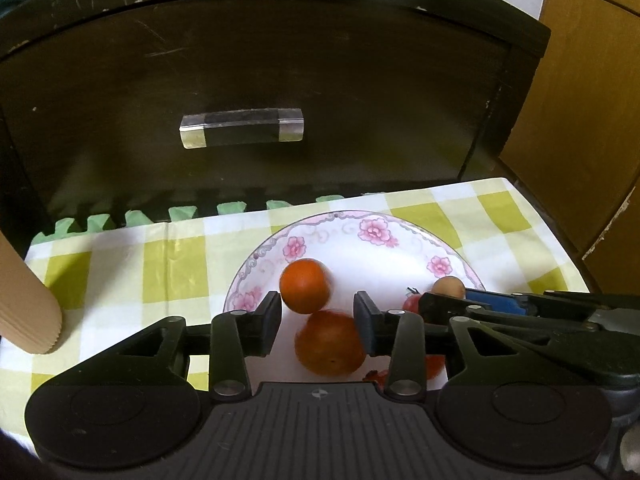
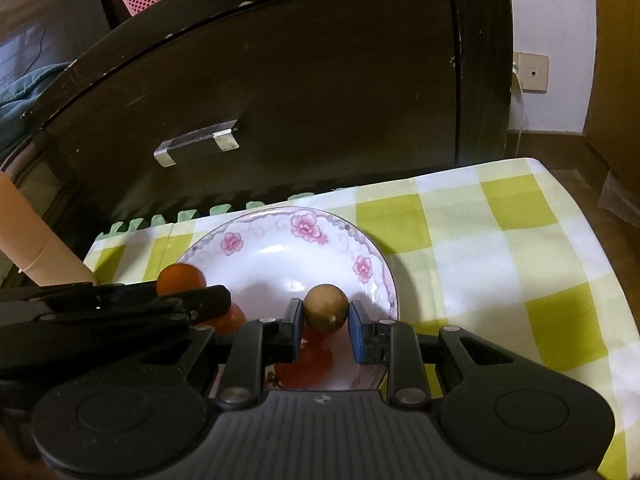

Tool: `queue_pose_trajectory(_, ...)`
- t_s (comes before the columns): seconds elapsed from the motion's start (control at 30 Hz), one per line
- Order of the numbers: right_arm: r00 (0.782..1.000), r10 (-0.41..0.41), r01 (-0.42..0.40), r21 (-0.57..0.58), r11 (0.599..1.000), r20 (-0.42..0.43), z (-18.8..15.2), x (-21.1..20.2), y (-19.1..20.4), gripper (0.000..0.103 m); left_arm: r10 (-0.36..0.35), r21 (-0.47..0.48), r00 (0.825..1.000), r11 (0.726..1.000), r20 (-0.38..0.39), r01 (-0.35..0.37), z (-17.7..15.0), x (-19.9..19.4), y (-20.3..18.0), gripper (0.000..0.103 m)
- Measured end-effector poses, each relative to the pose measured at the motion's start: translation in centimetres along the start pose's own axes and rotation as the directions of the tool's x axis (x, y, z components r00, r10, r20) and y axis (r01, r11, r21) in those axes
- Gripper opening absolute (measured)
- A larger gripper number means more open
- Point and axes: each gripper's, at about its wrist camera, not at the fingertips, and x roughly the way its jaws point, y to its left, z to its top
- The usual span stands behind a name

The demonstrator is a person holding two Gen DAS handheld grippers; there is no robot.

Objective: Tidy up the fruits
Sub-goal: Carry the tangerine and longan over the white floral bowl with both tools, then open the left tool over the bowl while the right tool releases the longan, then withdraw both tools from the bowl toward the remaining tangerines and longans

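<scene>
Left wrist view: left claw (image 1: 316, 322) stands open above the plate (image 1: 404, 240) – an orange (image 1: 305, 285) lies loose beyond its pads. Right claw (image 2: 325, 322) pinches a brown fruit (image 2: 325, 308) over that plate on the tabletop (image 2: 500, 240).

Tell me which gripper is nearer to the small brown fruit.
Right. The right gripper has the small brown fruit between its fingers, shut on it above the plate. The left gripper hangs over the orange fruits, off to that fruit's left side.
</scene>
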Motion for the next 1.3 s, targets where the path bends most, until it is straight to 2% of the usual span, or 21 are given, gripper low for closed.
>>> queue_pose_trajectory(0.33, 1.0, -0.003, 0.003, 0.004, 1.0, -0.004, 0.1, 0.5, 0.1, 0.025, 0.014, -0.006, 1.0, 1.0, -0.015, -0.014, 0.3, 0.3, 0.5, 0.051)
queue_pose_trajectory(0.57, 1.0, -0.004, 0.004, 0.005, 1.0, 0.003, 0.2, 0.1, 0.3, 0.028, 0.012, -0.011, 1.0, 1.0, -0.002, -0.012, 0.3, -0.8, 0.6, 0.056)
queue_pose_trajectory(1.0, 0.999, -0.011, 0.011, 0.0, 1.0, 0.036, 0.8, -2.1, 0.7, 0.032, 0.001, -0.003, 0.999, 1.0, 0.032, -0.001, -0.3, -3.6, 0.6, 0.065)
queue_pose_trajectory(1.3, 0.999, -0.006, 0.006, -0.01, 1.0, 0.044, 0.1, -3.9, 1.2, 0.035, -0.003, 0.021, 0.999, 1.0, 0.042, 0.002, -1.4, -5.5, 0.6, 0.067)
